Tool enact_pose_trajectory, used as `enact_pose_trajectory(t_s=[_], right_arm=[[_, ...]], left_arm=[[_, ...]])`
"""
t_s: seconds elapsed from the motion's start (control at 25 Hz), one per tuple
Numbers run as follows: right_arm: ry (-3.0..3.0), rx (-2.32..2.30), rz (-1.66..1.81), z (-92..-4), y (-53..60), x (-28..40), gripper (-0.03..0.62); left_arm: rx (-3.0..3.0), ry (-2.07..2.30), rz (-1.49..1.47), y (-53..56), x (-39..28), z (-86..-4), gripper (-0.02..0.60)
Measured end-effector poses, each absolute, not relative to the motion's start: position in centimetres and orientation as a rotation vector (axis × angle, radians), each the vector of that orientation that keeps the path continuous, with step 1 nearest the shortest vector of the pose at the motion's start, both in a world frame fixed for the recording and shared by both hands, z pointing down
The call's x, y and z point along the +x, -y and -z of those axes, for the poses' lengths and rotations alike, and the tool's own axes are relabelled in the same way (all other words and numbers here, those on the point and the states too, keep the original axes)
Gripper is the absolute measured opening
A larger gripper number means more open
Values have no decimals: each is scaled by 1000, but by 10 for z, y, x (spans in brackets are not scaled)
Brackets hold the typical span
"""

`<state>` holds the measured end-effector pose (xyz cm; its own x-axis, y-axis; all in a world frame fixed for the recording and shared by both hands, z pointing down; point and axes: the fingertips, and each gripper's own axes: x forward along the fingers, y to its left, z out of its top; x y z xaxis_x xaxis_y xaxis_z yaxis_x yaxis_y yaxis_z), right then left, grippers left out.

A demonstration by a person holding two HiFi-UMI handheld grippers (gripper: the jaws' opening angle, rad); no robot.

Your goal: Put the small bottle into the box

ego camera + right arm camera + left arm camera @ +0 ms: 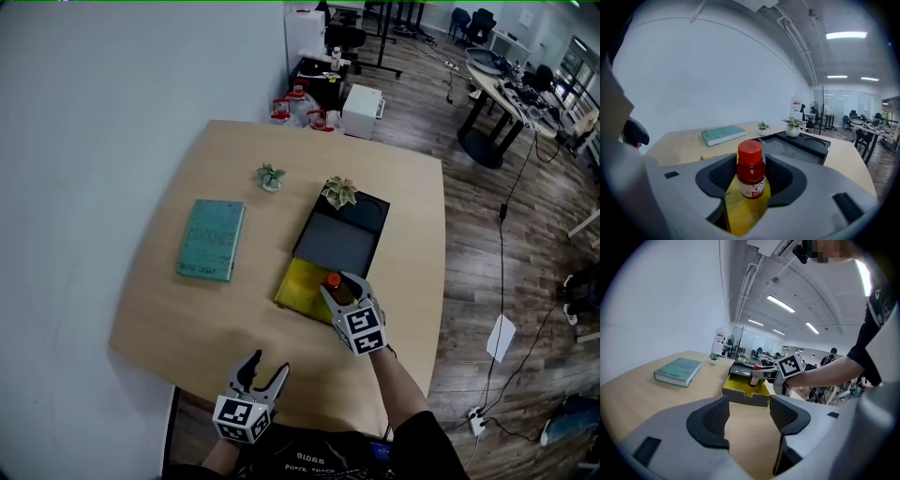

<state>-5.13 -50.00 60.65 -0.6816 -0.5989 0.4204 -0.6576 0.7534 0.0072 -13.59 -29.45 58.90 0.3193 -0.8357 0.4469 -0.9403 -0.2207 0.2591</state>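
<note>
Bottle [751, 169], red cap, upright, clamped between jaws of my right gripper [337, 286], over yellow inside of box [298, 286]. On bench [178, 319], left to right: green book [212, 239] lying flat; my left gripper [261, 371] near front edge, jaws apart, nothing between; small potted plant [271, 176] far back; box with dark lid [339, 239] laid open, second plant [339, 191] on lid's far end.

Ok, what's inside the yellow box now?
Only the small bottle, upright in the right hand-held gripper, shows over the floor of the yellow box. The gripper covers the rest, including whether the bottle's base touches down.
</note>
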Motion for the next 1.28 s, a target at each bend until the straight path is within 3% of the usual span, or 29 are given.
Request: enact_pose_trajectory(t_s=[0.88, 1.28], right_arm=[[2641, 1008, -50, -480, 406, -28, 195], [2593, 1107, -27, -475, 362, -6, 195]], left_arm=[[2198, 1575, -174, 251, -131, -548, 278], [2276, 1534, -134, 245, -128, -548, 278]])
